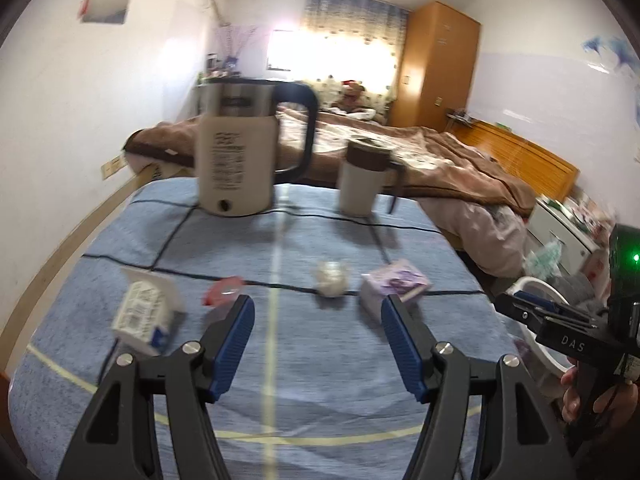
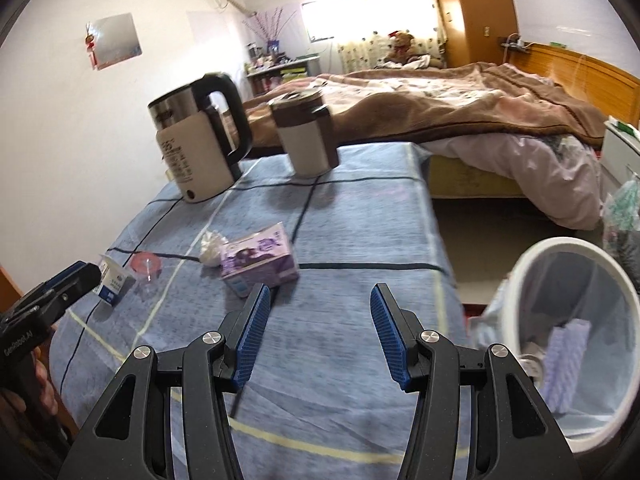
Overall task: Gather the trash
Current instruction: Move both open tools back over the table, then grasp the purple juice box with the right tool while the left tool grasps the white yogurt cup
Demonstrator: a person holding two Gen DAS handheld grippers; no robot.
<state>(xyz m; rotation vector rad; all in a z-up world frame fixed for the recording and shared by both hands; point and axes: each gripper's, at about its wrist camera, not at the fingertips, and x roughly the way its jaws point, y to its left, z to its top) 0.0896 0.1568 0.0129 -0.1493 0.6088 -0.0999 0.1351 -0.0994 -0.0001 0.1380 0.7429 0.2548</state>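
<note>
bedroom, blue tablecloth (image 1: 320,360): we see bin (image 2: 532,264) at 3 o'clock partly filled; milk carton (image 1: 142,314), red lid (image 1: 224,290), paper ball (image 1: 332,278), purple box (image 1: 394,286) remain. left gripper (image 1: 318,320), right gripper (image 2: 318,312) both apart, empty.

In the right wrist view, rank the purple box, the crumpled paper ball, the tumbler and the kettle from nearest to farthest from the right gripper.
From the right gripper:
1. Purple box, just beyond the left finger.
2. Crumpled paper ball, touching the box's far left side.
3. Tumbler, at the table's far end, centre.
4. Kettle, far end, left of the tumbler; these last two are nearly level, so that order is loose.
</note>
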